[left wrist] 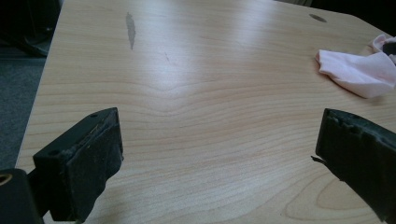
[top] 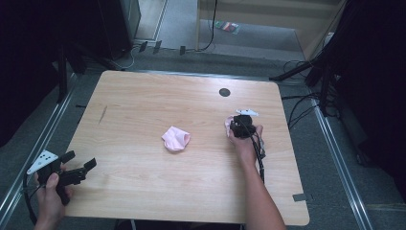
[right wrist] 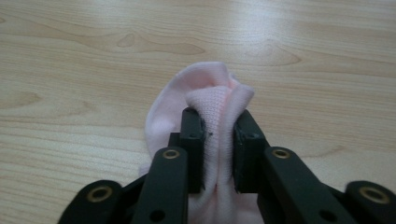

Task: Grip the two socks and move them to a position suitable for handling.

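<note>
**Right gripper pinched one pink sock; the other lay loose at centre**

At about 8 o'clock on the tabletop (top: 143, 103), the left gripper (top: 79, 165) hung over the near-left corner in the person's hand, its jaws spread wide with nothing between them. The left gripper view showed bare wood between the two pads, with a loose sock (left wrist: 357, 70) lying well off toward 2 o'clock.

In the high view, that loose sock (top: 175, 139) sat crumpled near the middle of the tabletop, touching nothing.

Further right, at about 3 o'clock, the right gripper (top: 242, 125) pointed down at a second sock (top: 228, 125), most of which was hidden under the hand. The right gripper view showed its jaws pressed onto a raised fold of this sock (right wrist: 217, 105), the knit bunched up between the pads while the rest of the fabric lay flat on the wood.

The grip looked shallow. The pads held a thin ridge of soft, stretchy knit, so a quick lift could pull the fold out and drop the sock. The pinch may also have caught only one layer, in which case the sock would hang open or twist when raised. If the sock was to be brought to its mate, dragging it across the wood could loosen the hold. The left gripper was far from both socks and could not steady either.
</note>
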`<control>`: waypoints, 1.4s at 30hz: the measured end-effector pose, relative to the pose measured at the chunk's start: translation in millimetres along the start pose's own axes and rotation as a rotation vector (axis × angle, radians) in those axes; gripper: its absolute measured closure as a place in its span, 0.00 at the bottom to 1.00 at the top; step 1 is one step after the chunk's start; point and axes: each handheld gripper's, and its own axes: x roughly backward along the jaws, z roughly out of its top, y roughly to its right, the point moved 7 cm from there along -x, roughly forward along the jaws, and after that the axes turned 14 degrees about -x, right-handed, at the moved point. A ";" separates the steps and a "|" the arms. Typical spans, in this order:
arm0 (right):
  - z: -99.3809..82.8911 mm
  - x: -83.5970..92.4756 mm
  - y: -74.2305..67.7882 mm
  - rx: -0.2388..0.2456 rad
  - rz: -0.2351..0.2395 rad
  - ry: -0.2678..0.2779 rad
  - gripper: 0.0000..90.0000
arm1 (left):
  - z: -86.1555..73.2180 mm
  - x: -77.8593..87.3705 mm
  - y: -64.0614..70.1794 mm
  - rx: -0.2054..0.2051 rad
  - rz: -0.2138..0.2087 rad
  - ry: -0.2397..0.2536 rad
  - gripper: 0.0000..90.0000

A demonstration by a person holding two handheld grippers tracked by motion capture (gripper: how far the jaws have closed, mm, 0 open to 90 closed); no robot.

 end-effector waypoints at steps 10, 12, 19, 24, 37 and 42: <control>-1.6 54.6 -12.6 0.011 0.134 0.066 0.91 | 0.0 -0.1 0.2 -0.005 0.003 -0.003 0.01; -4.8 68.2 -15.5 0.011 0.151 0.073 0.91 | 0.0 -0.4 0.4 -0.003 0.003 -0.002 0.01; -15.3 105.6 -31.0 0.028 0.195 0.093 0.91 | 0.0 -0.4 1.1 -0.012 0.013 -0.005 0.01; -36.4 135.1 -58.4 0.051 0.269 0.073 0.90 | 0.0 -0.4 1.1 -0.011 0.013 -0.005 0.01; -99.7 138.8 -105.0 0.081 0.370 -0.028 0.90 | 0.0 -0.1 0.9 -0.010 0.013 -0.005 0.01; -113.1 135.3 -120.0 0.089 0.388 -0.049 0.85 | 0.0 -0.7 1.3 -0.009 0.012 -0.007 0.01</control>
